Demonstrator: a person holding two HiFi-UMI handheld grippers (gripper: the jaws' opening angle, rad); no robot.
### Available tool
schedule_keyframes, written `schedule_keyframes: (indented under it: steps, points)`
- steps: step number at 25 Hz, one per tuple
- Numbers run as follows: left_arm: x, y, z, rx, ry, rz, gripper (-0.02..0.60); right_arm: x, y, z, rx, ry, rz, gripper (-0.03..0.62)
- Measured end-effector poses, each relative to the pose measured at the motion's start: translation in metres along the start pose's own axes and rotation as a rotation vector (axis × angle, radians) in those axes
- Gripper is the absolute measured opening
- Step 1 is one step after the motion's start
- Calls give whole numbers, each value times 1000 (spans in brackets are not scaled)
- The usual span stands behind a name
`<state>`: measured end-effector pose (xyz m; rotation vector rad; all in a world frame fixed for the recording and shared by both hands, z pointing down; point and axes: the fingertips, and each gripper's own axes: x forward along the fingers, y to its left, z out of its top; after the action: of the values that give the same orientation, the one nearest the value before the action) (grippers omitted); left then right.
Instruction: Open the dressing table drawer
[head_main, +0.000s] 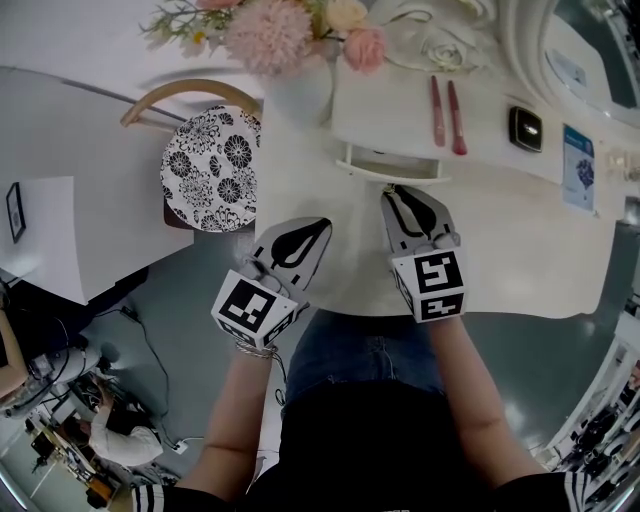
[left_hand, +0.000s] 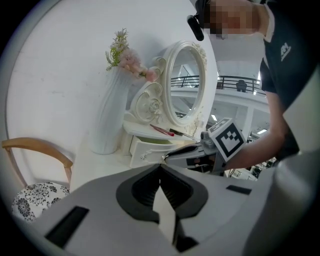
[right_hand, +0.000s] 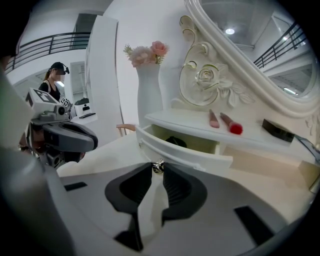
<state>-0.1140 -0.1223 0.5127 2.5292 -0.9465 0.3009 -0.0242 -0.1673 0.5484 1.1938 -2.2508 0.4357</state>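
The white dressing table drawer stands partly pulled out under the small shelf, and its front carries a small metal knob. My right gripper is shut on that knob, with the pads pressed on either side of it. A dark item lies inside the drawer. My left gripper hovers over the table top, left of the drawer and short of it, its tips together with nothing between them. The left gripper view shows the right gripper at the drawer front.
A white vase of pink flowers stands left of the shelf. Two red brushes and a black item lie on top. An oval mirror rises behind. A wooden chair with a floral cushion sits at the left.
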Motion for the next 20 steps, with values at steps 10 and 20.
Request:
schedule_keyframes:
  steps: [10,20]
  points:
    - [-8,-6,-5,-2,-1,5,17,-5,5,-7,-6,7,-3,86]
    - [-9,-5,-4,3,3,0,17,-5,7,-8,18,8,-9,87]
